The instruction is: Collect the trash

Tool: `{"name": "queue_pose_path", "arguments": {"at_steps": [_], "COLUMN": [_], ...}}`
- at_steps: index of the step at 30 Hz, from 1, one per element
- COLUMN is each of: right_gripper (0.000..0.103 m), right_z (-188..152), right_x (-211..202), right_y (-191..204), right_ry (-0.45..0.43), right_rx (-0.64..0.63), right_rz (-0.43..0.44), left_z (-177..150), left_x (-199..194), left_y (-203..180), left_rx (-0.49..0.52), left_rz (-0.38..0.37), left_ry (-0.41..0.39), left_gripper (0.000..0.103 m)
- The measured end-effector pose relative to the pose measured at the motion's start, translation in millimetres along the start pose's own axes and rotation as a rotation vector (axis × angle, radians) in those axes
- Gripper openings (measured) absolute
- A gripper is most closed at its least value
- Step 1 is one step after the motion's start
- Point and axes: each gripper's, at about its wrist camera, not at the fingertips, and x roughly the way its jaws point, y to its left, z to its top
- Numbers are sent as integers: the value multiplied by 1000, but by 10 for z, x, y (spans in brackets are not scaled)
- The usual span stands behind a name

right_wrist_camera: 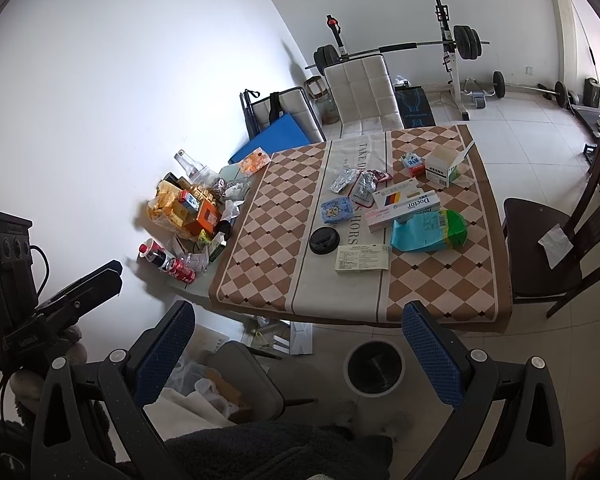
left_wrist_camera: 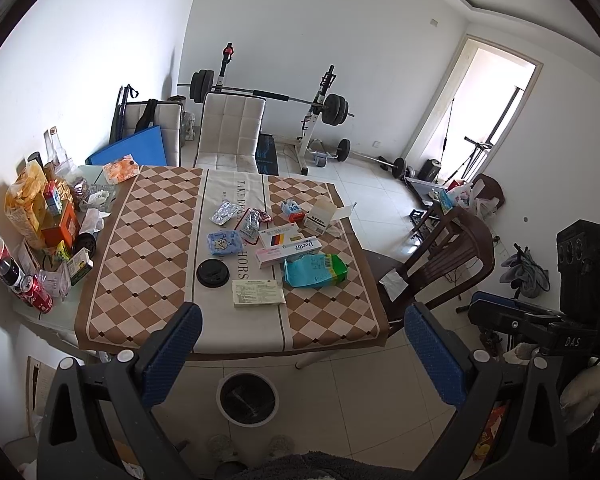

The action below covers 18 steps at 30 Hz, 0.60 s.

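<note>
Trash lies on a checkered tablecloth [left_wrist_camera: 140, 240] [right_wrist_camera: 268, 232]: a black cup lid [left_wrist_camera: 211, 273] [right_wrist_camera: 324, 241], a flat paper box [left_wrist_camera: 258, 293] [right_wrist_camera: 362, 258], a teal and green bag [left_wrist_camera: 315, 271] [right_wrist_camera: 430, 232], a "Doctor" box [left_wrist_camera: 290, 251] [right_wrist_camera: 404, 207], a blue tissue pack [left_wrist_camera: 225, 242] [right_wrist_camera: 335, 209] and foil blister packs [left_wrist_camera: 225, 213] [right_wrist_camera: 345, 180]. A round bin [left_wrist_camera: 247, 398] [right_wrist_camera: 375, 367] stands on the floor before the table. My left gripper [left_wrist_camera: 304, 350] and right gripper [right_wrist_camera: 300, 350] are open, empty, held short of the table's near edge.
Snack bags, cartons, a cola bottle and a red can [left_wrist_camera: 38, 298] [right_wrist_camera: 182, 270] crowd the table's left side by the wall. A dark wooden chair [left_wrist_camera: 440, 260] [right_wrist_camera: 548, 248] stands right. A white chair [left_wrist_camera: 232, 132] and a barbell rack [left_wrist_camera: 320, 112] stand behind.
</note>
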Motion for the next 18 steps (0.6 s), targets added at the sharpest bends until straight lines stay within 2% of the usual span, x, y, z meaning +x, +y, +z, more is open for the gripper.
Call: {"name": "queue_pose_path", "arguments": {"at_steps": [18], "right_gripper": [103], "right_z": [33], "right_x": [15], "right_y": [6], "right_ry": [0], "right_rx": [3], "right_rz": [2], "left_z": [-25], "left_x": [8], "left_y": [-20], "left_rx": [-2], "left_rz": [-4], "left_ry": [3], "left_gripper": [103]}}
